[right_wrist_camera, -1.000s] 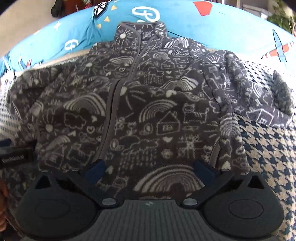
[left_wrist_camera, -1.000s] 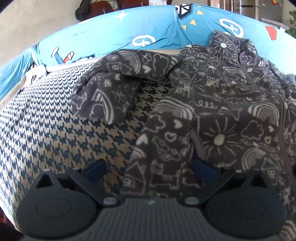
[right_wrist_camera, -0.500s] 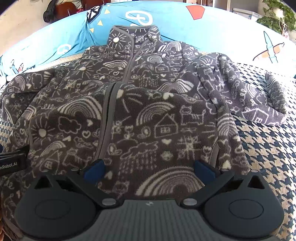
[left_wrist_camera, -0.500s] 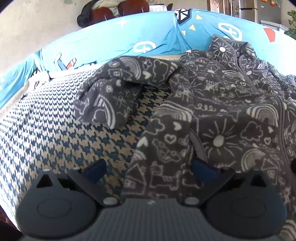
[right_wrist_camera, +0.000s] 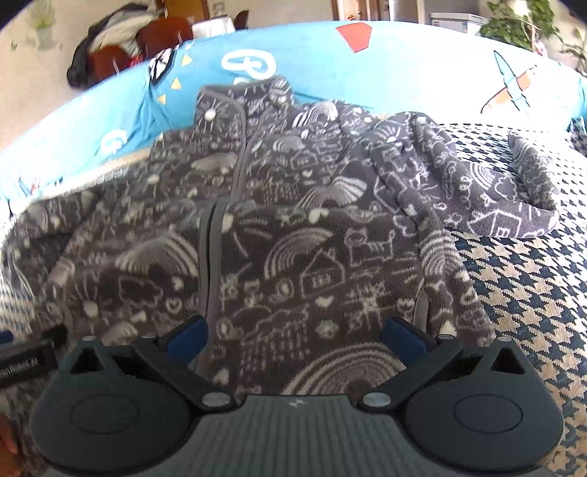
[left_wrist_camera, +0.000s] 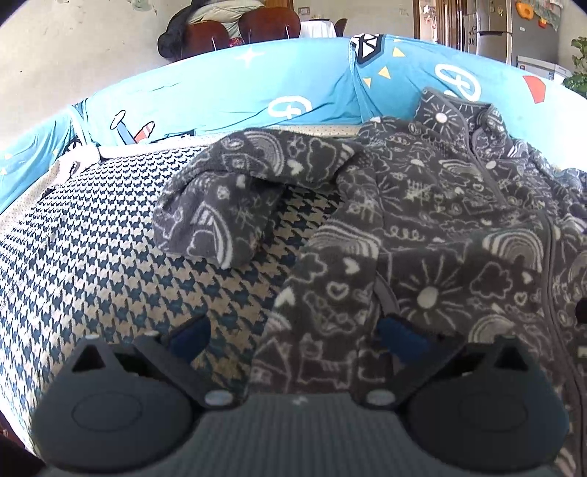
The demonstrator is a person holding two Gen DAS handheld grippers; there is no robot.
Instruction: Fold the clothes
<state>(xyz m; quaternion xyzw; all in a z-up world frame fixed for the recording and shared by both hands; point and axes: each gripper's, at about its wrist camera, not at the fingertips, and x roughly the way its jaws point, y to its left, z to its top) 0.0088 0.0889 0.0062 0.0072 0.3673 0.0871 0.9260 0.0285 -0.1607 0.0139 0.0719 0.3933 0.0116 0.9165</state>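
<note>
A dark grey fleece jacket [left_wrist_camera: 440, 227] with white doodle prints lies front up on a houndstooth cover [left_wrist_camera: 91, 264]. Its collar [right_wrist_camera: 238, 99] rests against the blue cushion. One sleeve [left_wrist_camera: 220, 205] is bent back on the left, the other sleeve [right_wrist_camera: 488, 198] lies out to the right. My left gripper [left_wrist_camera: 293, 337] is open above the jacket's lower left edge, with the hem fabric between its wide-set fingers. My right gripper [right_wrist_camera: 293, 335] is open over the lower front, beside the zip [right_wrist_camera: 209, 264]. The left gripper's body [right_wrist_camera: 22, 363] shows at the right wrist view's left edge.
A blue printed cushion [left_wrist_camera: 220, 99] runs along the back of the cover. Behind it stand brown chairs [left_wrist_camera: 238, 33] draped with clothes, a fridge [left_wrist_camera: 513, 33] and a plant [right_wrist_camera: 521, 22]. Bare houndstooth cover lies left and right [right_wrist_camera: 521, 293] of the jacket.
Both grippers have risen and pulled back a little from the jacket, showing more of the room behind. Both stay open. The jacket has not moved.
</note>
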